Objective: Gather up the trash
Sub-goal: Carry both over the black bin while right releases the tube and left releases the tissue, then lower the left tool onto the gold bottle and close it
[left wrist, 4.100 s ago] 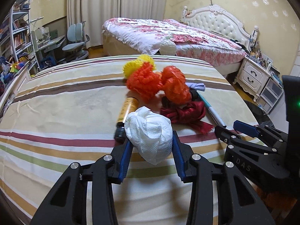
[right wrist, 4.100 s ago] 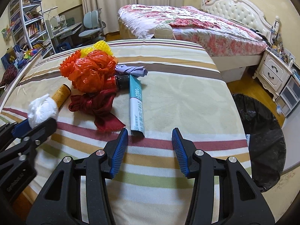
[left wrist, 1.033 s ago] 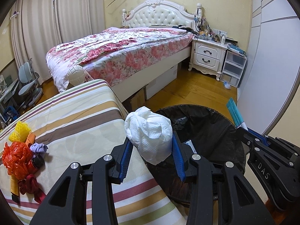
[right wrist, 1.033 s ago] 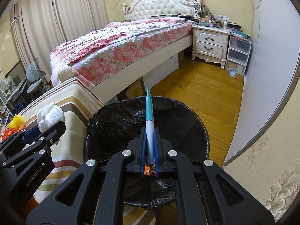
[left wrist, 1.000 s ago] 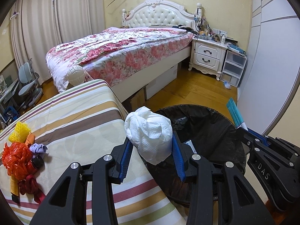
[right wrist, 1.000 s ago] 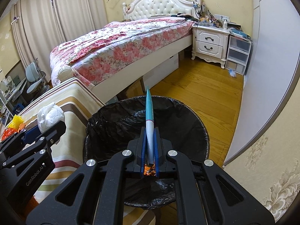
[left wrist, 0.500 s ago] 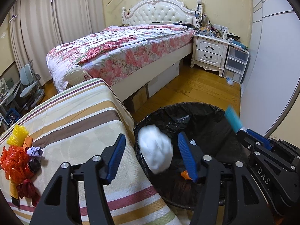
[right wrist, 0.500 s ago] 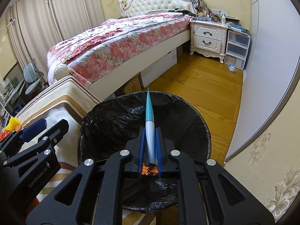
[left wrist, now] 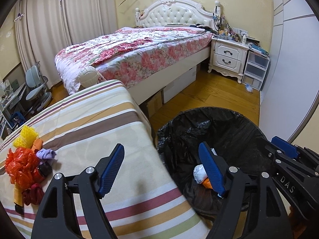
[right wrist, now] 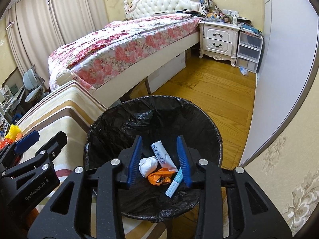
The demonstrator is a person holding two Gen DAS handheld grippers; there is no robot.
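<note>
Over the left wrist: left gripper (left wrist: 162, 169) just been opening, jaws now spread wide, nothing between them, straddling the edge of the striped table (left wrist: 83, 123) and the black-lined trash bin (left wrist: 217, 119). White tissue wad (left wrist: 199, 173) down inside the bin beside an orange wrapper (left wrist: 207, 182). Still up on the table, far left: orange and yellow trash pile (left wrist: 22, 163). Over the right wrist: right gripper (right wrist: 159, 160) just been opening too, jaws parted and empty above the bin; teal-and-white tube (right wrist: 173, 184) lying at the bottom, next to a white packet (right wrist: 162, 155).
</note>
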